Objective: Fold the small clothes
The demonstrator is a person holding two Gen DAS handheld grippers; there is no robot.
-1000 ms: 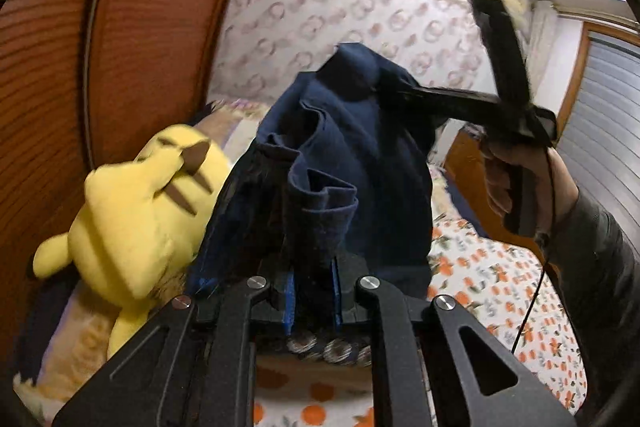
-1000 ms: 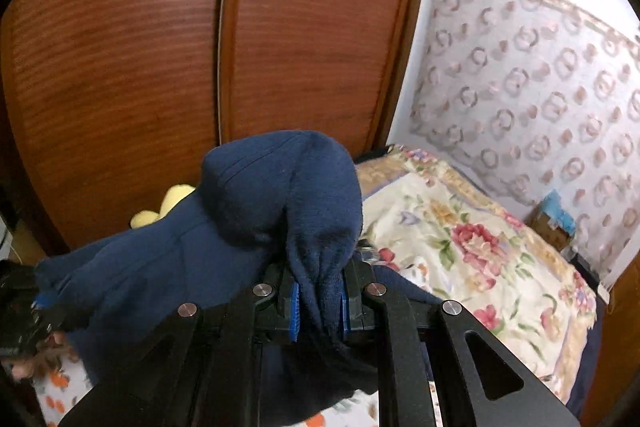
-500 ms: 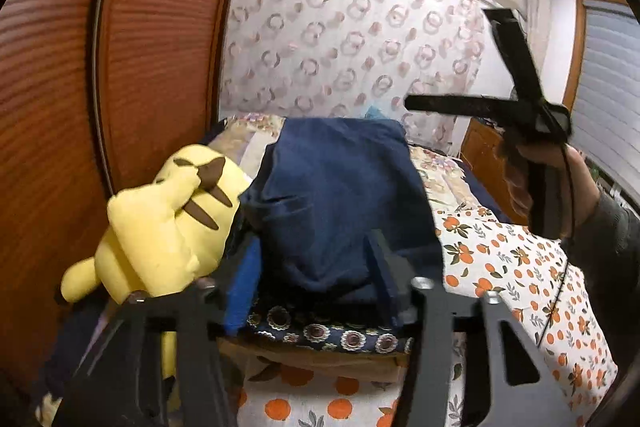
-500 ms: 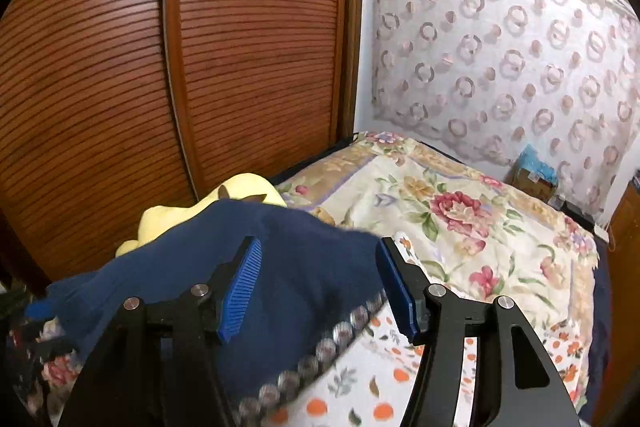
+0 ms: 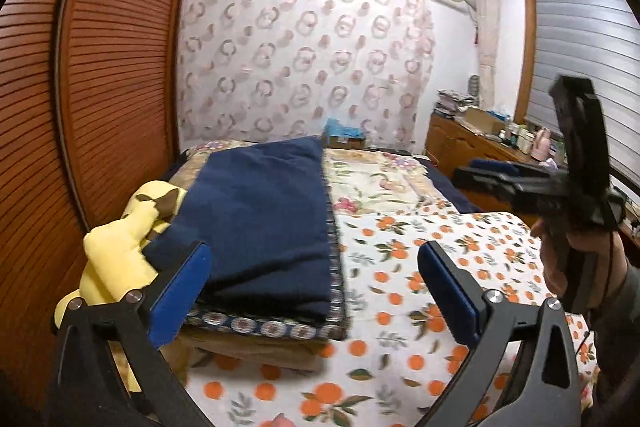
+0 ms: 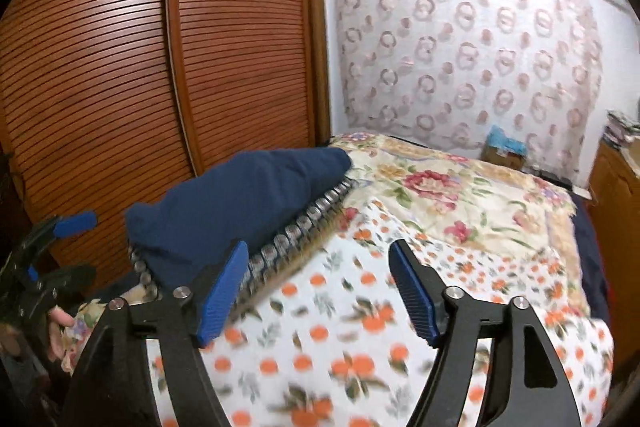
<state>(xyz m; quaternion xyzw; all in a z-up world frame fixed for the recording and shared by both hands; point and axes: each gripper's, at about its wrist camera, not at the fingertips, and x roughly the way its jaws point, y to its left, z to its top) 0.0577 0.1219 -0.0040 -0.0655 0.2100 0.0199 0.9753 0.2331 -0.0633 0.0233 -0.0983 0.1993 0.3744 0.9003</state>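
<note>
A folded navy garment (image 5: 260, 219) lies flat on a pile with a patterned border (image 5: 272, 327), at the left side of the bed. My left gripper (image 5: 314, 255) is in front of its near edge, its jaws opening wide, blue pads (image 5: 180, 291) bare, gripping nothing. In the right wrist view the navy garment (image 6: 240, 203) rests on the same pile (image 6: 304, 223). My right gripper (image 6: 318, 255) hovers just right of it over the sheet, jaws opening and empty. A hand (image 5: 572, 259) holds the right gripper (image 5: 520, 183) at the right of the left wrist view.
A yellow plush toy (image 5: 120, 259) lies against the slatted wooden wardrobe doors (image 5: 100, 67), left of the pile. The bed has an orange-print sheet (image 5: 440, 247) and a floral quilt (image 6: 460, 195) farther back. A cluttered wooden dresser (image 5: 472, 143) stands at the right wall.
Both grippers were shut on the raised navy garment; both have let go and opened. The garment now lies flat on the pile, and both grippers have drawn away from it.
</note>
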